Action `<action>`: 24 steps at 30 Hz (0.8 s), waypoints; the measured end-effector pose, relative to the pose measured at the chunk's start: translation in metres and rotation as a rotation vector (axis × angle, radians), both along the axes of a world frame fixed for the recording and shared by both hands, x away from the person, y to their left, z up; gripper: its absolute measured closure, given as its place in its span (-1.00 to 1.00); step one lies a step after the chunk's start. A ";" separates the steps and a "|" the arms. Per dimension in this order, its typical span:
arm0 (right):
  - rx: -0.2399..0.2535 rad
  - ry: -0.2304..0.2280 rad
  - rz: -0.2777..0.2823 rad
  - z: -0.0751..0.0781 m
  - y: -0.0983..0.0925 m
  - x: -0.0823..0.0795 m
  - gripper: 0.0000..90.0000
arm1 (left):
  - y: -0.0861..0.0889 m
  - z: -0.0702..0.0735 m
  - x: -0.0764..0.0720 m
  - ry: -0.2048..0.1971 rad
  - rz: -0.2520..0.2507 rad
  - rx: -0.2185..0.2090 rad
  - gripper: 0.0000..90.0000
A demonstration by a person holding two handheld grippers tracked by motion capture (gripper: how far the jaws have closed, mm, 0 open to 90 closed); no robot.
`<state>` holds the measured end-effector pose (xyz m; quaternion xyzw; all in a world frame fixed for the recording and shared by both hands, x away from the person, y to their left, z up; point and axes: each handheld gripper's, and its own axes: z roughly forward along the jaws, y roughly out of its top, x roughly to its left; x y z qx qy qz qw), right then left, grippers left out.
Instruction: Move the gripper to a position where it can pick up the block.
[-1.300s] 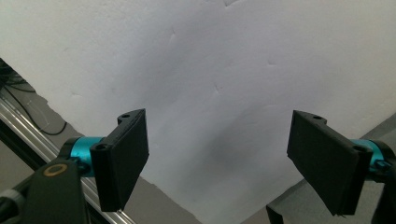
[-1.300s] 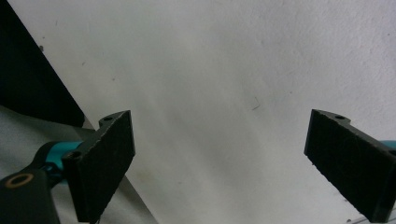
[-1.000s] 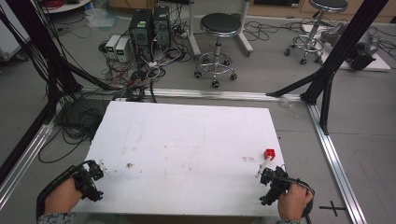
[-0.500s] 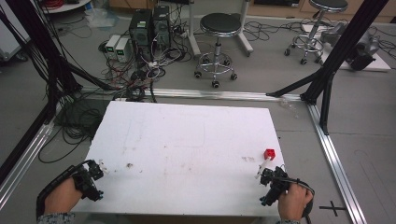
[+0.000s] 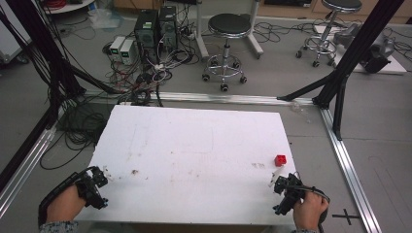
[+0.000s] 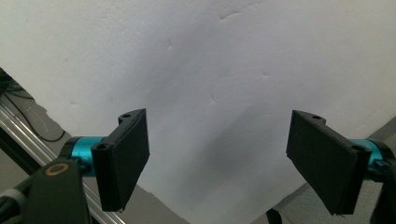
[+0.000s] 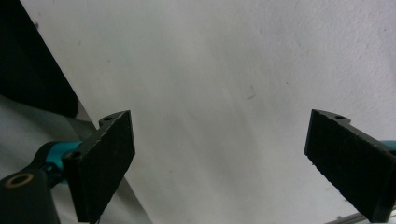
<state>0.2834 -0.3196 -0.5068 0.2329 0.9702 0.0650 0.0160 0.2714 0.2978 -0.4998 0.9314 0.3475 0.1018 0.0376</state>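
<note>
A small red block (image 5: 280,160) sits on the white table (image 5: 194,155) near its right edge. My right gripper (image 5: 282,187) rests at the front right corner, a short way in front of the block, held by a hand. In the right gripper view its jaws stand wide apart over bare white surface, right gripper (image 7: 219,163) open. My left gripper (image 5: 97,182) lies at the front left corner in the other hand. The left gripper view shows the left gripper (image 6: 219,158) open, nothing between its black pads (image 6: 123,156).
A small white scrap (image 5: 257,165) lies left of the block, and a brown speck (image 5: 133,172) marks the table at front left. Beyond the table stand computer boxes (image 5: 155,24), tangled cables (image 5: 141,82), two stools (image 5: 228,29) and black frame posts (image 5: 350,58).
</note>
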 end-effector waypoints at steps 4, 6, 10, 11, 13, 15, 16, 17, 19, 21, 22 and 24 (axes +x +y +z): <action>-0.012 0.006 0.086 -0.003 -0.009 0.002 -0.83 | 0.000 0.000 0.000 0.000 -0.005 0.000 -0.51; -0.009 0.011 0.105 -0.003 -0.015 0.004 -0.83 | 0.000 0.000 0.000 -0.002 -0.002 -0.005 -0.52; 0.005 0.009 0.125 -0.003 -0.028 0.007 -0.83 | 0.000 -0.001 0.000 -0.002 -0.003 -0.016 -0.51; 0.006 0.006 0.132 -0.002 -0.031 0.007 -0.83 | 0.000 -0.001 0.000 -0.002 -0.003 -0.016 -0.52; 0.007 -0.002 0.150 -0.001 -0.037 0.010 -0.83 | -0.001 -0.001 0.000 -0.001 -0.002 -0.012 -0.52; 0.002 -0.018 0.166 0.000 -0.043 0.012 -0.83 | -0.001 -0.001 0.000 0.000 -0.005 -0.017 -0.52; 0.007 -0.025 0.178 0.000 -0.046 0.013 -0.83 | -0.002 -0.001 0.000 0.001 -0.008 -0.014 -0.52; 0.008 -0.031 0.186 0.001 -0.049 0.015 -0.83 | -0.002 -0.001 0.000 -0.001 -0.008 -0.014 -0.52; 0.004 -0.035 0.195 0.002 -0.055 0.019 -0.83 | -0.001 -0.002 0.001 -0.002 -0.008 -0.017 -0.51; -0.014 -0.037 0.215 0.003 -0.060 0.023 -0.83 | -0.001 -0.002 0.000 -0.003 -0.005 -0.018 -0.51; -0.018 -0.040 0.224 0.003 -0.062 0.025 -0.83 | -0.001 -0.002 0.000 -0.003 -0.005 -0.018 -0.51; -0.025 -0.049 0.238 0.004 -0.068 0.030 -0.83 | -0.001 -0.002 0.000 -0.007 -0.008 -0.014 -0.51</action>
